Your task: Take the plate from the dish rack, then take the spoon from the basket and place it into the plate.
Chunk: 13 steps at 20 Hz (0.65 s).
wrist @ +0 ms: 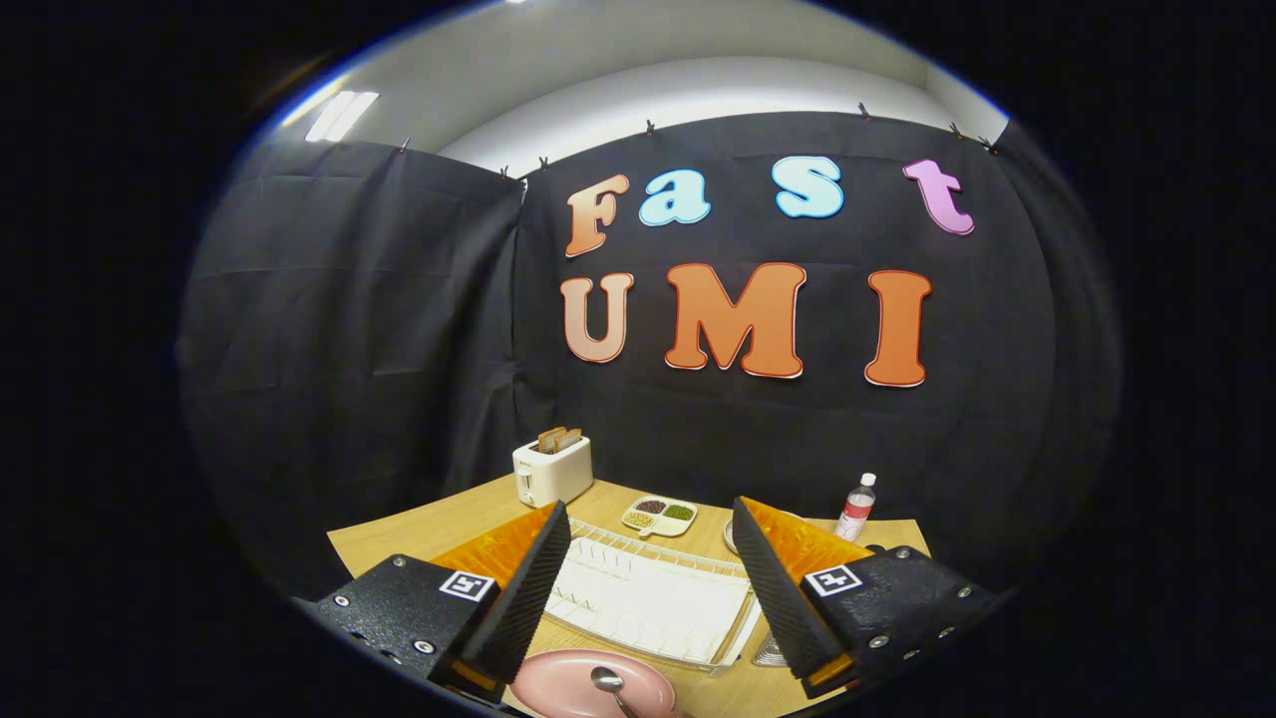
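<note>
I see my gripper [653, 598] held above the wooden surface [419, 529], its jaws spread wide and holding nothing. Low between them sits the pink plate [578, 683], near the surface's close edge, with the spoon [610, 686] lying in it, bowl toward the rack; the handle runs out of my view, and the plate's near rim is cut off too. Just beyond the plate, between the fingers, lies the white dish rack [648, 593], its wire slots bare. Past the rack I make out a small divided dish [660, 515] with three fillings, dark, green and pale, which I cannot identify. A white toaster [551, 471] stands at the far left corner with slices in its slots. At the far right stands a clear bottle [856, 507] with a white cap and red label. Behind the right finger something round and pale peeks out, and a metallic mesh piece shows beside that finger's tip; both are too hidden to name.
</note>
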Available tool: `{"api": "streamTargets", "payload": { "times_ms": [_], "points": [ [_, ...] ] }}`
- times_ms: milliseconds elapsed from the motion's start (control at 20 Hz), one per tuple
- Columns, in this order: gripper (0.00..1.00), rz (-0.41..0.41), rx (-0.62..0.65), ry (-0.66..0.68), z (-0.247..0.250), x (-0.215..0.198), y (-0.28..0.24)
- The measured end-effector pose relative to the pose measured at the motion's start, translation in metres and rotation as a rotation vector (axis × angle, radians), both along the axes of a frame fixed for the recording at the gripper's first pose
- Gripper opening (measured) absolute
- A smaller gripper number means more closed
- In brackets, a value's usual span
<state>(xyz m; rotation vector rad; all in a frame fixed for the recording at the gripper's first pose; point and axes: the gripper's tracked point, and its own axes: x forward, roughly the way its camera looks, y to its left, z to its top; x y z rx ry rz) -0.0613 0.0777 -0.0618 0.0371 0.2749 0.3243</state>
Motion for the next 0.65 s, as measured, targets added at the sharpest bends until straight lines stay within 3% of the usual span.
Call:
{"api": "streamTargets", "payload": {
  "times_ms": [650],
  "points": [
    [0.97,-0.052,-0.001,-0.069,0.027,0.005,-0.013]
  ]
}}
